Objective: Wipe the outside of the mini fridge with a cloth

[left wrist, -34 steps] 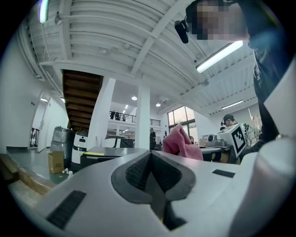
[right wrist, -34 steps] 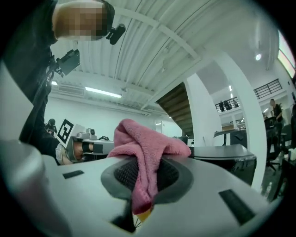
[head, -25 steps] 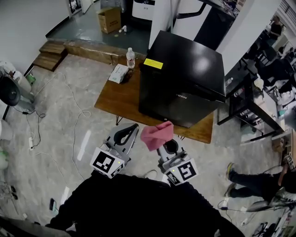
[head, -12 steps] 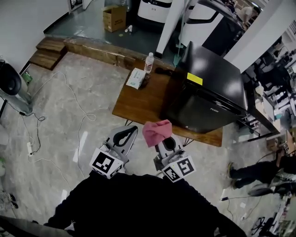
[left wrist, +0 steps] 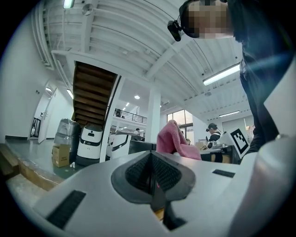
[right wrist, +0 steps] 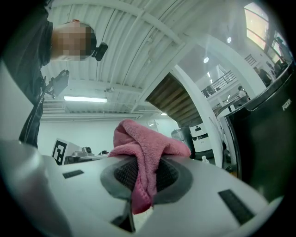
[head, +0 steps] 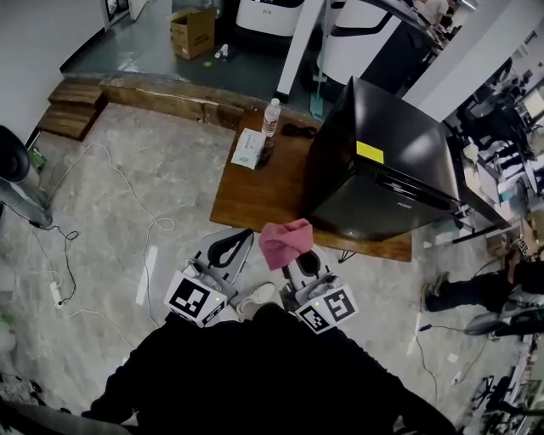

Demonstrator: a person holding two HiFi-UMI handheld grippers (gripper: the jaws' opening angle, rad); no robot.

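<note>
A black mini fridge [head: 382,170] stands on the right part of a low wooden table [head: 255,195]; its dark side also fills the right edge of the right gripper view [right wrist: 266,143]. My right gripper [head: 299,255] is shut on a pink cloth [head: 285,242], held in front of the table's near edge, short of the fridge. The cloth [right wrist: 143,157] bunches up between the jaws in the right gripper view. My left gripper [head: 228,248] hangs beside it, shut and empty. The pink cloth [left wrist: 175,140] shows past it in the left gripper view.
A water bottle [head: 270,115] and a white tissue pack [head: 249,146] sit at the table's far left end. Cables [head: 144,229] trail over the floor at left. A cardboard box [head: 192,32] and white machines [head: 263,13] stand behind. A seated person's legs [head: 463,290] are at right.
The view has shifted: table and fridge now lie further right and turned. Both grippers keep the same pose, the cloth still clamped in the right one.
</note>
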